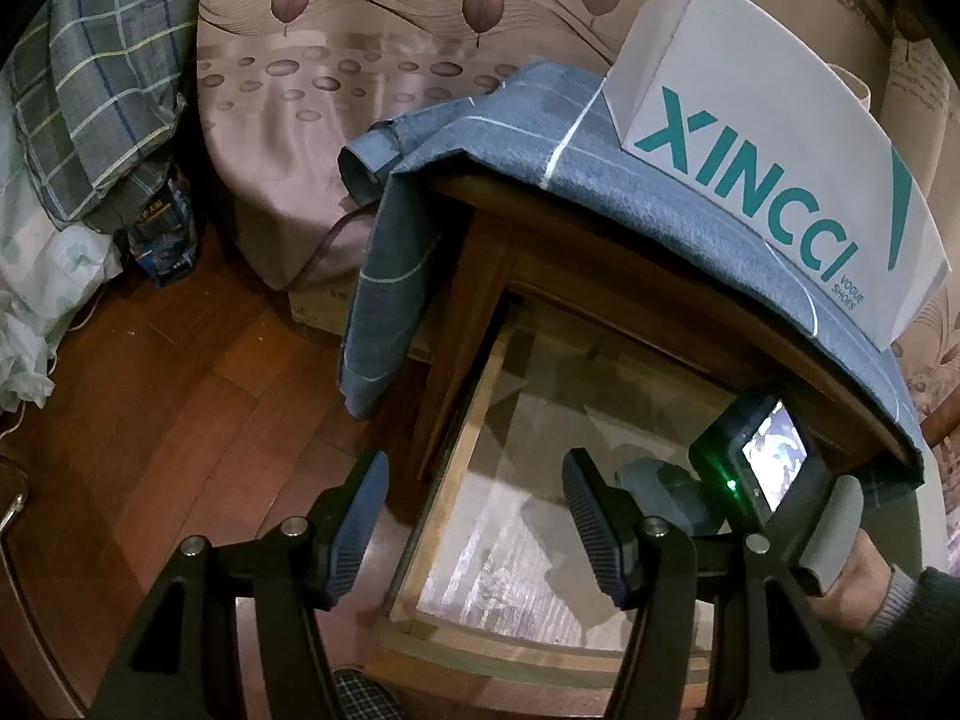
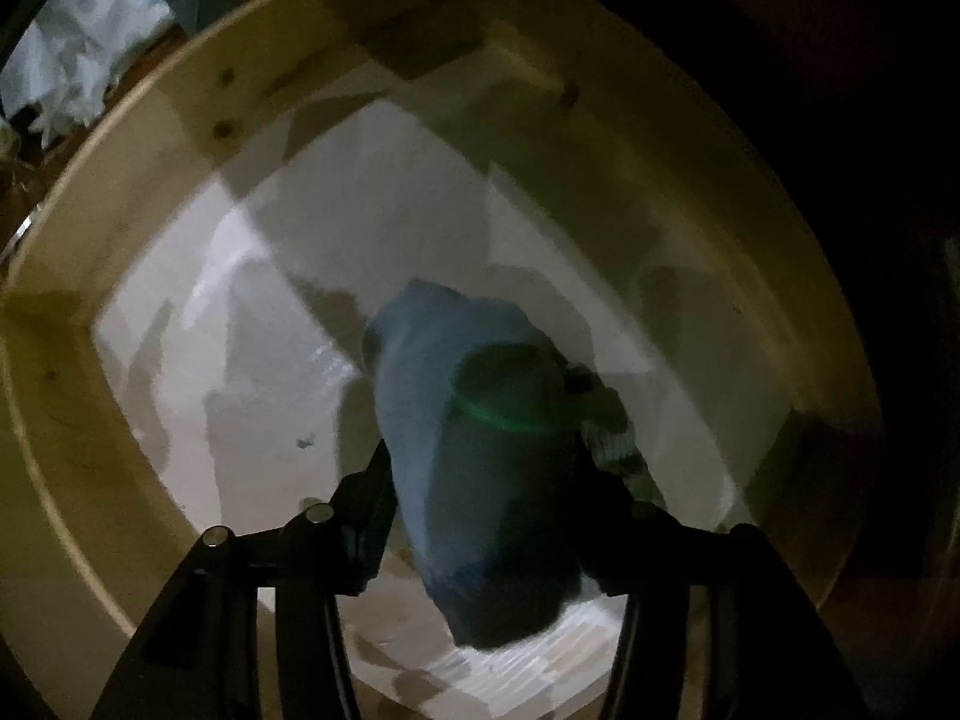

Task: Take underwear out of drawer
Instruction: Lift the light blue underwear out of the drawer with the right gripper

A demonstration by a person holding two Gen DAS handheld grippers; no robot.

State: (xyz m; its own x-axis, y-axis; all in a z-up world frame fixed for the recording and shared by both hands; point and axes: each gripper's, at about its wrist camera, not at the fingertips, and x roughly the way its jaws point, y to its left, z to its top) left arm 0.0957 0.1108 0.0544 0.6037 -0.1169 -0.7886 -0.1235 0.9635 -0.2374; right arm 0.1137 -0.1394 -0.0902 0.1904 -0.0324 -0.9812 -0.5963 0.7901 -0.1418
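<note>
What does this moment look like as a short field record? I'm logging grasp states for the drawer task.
drawer: open wooden drawer with pale liner, under a dark wood table
target: blue fabric underwear, between the fingers of the right hand-held gripper, inside the drawer
right hand-held gripper: shut on the underwear, image blurred
left hand-held gripper: open, empty, over the drawer's left edge
table top: grey-blue cloth with a white XINCCI shoe box on it
floor: reddish wood planks

Blue bundled underwear – pinched between the right tongs, just above the open wooden drawer's pale floor
</note>
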